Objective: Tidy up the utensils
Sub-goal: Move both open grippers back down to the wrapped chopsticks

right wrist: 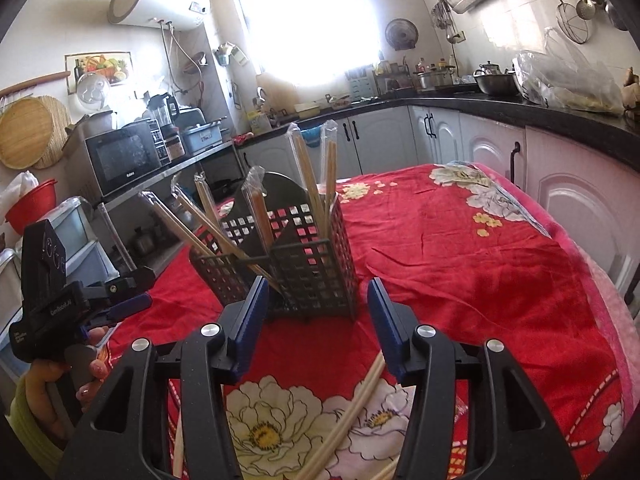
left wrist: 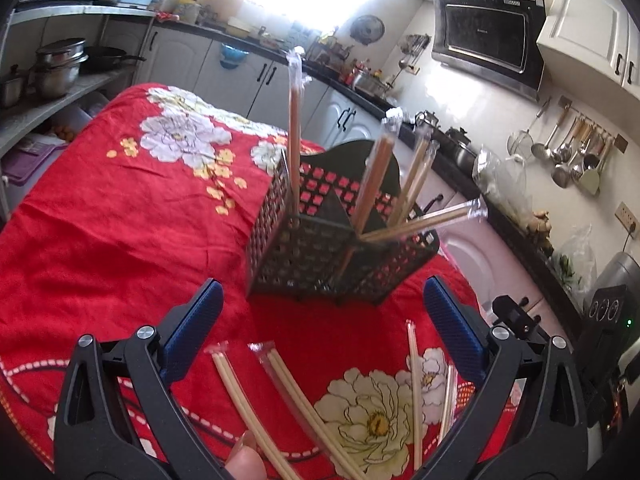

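Black perforated caddy [left wrist: 320,248], wrapped chopsticks [left wrist: 295,128] upright

Left wrist camera sits behind its own gripper [left wrist: 322,332], angled down over the red floral tablecloth [left wrist: 100,220], close to the black perforated utensil caddy [left wrist: 320,248]; faces the range hood [left wrist: 486,36] wall.

Right wrist camera rides behind the right gripper [right wrist: 316,320], equally near, facing the window [right wrist: 312,20] and microwave [right wrist: 120,160]. Shared: caddy, wrapped chopsticks [right wrist: 304,176], cloth. It catches the left gripper at left edge.
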`<state>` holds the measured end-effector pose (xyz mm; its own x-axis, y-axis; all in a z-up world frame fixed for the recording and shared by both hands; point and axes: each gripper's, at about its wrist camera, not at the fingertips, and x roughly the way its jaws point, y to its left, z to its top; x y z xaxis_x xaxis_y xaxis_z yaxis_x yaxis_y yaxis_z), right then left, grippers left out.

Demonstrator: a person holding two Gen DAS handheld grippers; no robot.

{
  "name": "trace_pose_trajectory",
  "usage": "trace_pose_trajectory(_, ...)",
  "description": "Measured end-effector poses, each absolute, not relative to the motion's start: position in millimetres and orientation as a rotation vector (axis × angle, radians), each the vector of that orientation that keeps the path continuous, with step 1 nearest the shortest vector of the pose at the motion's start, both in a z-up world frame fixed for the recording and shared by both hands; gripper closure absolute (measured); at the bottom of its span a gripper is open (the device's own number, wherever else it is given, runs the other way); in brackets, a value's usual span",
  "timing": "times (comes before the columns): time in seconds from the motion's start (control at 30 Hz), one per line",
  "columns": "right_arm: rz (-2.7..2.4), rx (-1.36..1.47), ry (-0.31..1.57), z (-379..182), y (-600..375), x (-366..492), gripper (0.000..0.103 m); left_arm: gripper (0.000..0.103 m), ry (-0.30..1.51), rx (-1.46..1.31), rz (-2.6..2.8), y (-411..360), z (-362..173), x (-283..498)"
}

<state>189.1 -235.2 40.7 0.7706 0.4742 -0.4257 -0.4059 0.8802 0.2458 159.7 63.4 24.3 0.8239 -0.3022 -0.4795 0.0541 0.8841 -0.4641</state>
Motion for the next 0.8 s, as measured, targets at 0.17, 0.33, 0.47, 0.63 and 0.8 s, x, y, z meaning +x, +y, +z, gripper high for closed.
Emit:
trace_pose_trajectory(0.17,0.471,0.14,0.516,35,-240,185,0.051,0.011,0.602,-0.445,-0.207,57,17,158)
trace_pose_trajectory(0.33,0.461,0.139,0.543,30,-244,180,0.05,0.011,0.628,-0.435,-0.218,51,12,157)
trace_pose_trajectory(0.47,0.451,0.139,0.56,26,-247,178,0.05,0.011,0.647,-0.435,-0.223,47,8,157)
trace_pose_trajectory(0.63,0.444,0.136,0.578,22,-250,176,0.05,0.011,0.679,-0.434,-0.227,42,1,157)
trace_pose_trajectory(0.8,0.438,0.13,0.602,16,-251,174,0.048,0.011,0.712,-0.431,-0.239,36,-6,156)
